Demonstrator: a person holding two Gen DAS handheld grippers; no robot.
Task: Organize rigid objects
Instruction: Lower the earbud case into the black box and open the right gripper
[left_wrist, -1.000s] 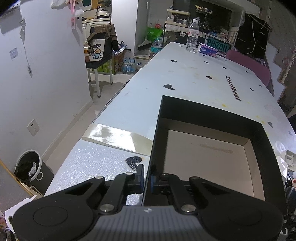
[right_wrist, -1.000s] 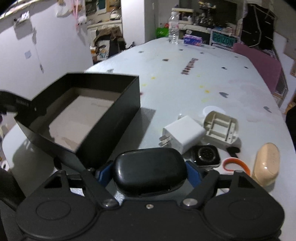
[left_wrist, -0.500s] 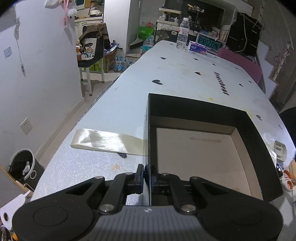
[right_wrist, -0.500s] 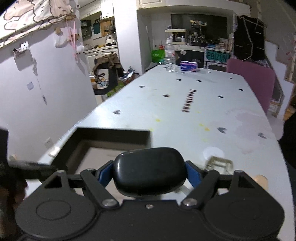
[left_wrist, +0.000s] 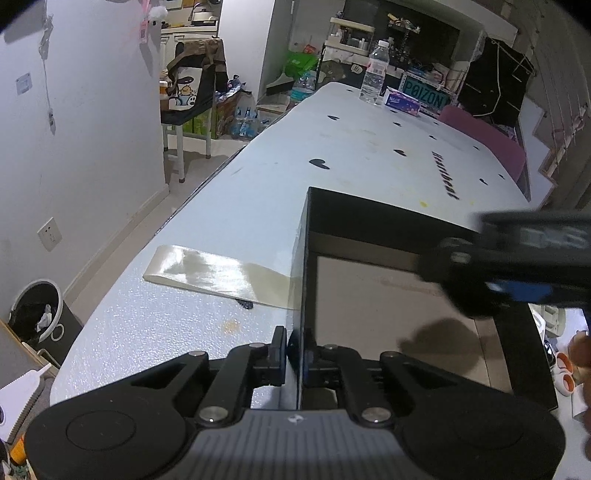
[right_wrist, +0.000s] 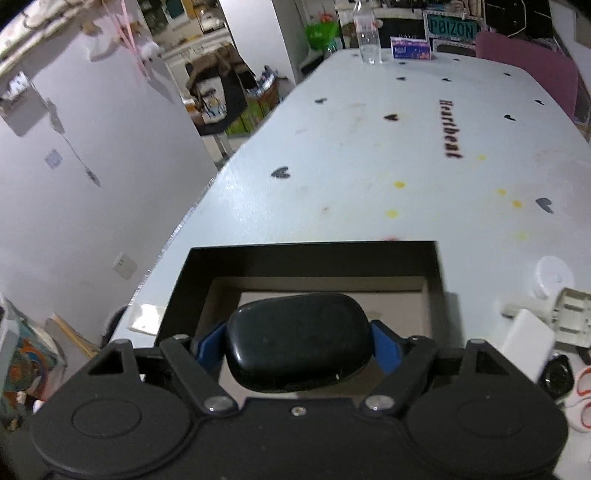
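Observation:
An open black box (left_wrist: 373, 218) with a brown floor sits on the white table; it also shows in the right wrist view (right_wrist: 310, 254). My left gripper (left_wrist: 294, 354) is shut on the box's near-left wall. My right gripper (right_wrist: 297, 350) is shut on a smooth black oval case (right_wrist: 295, 350) and holds it above the box's opening. In the left wrist view the right gripper (left_wrist: 517, 266) appears blurred over the box's right side.
A white charger (right_wrist: 526, 345), a pale plastic holder (right_wrist: 570, 312), a smartwatch (right_wrist: 557, 376) and an orange ring (right_wrist: 583, 384) lie right of the box. Glossy tape (left_wrist: 218, 275) lies left of it. A water bottle (left_wrist: 373, 72) stands far back.
My right gripper has carried the black case left and over the box opening. My left gripper has kept its hold on the box wall, and the box has shifted slightly.

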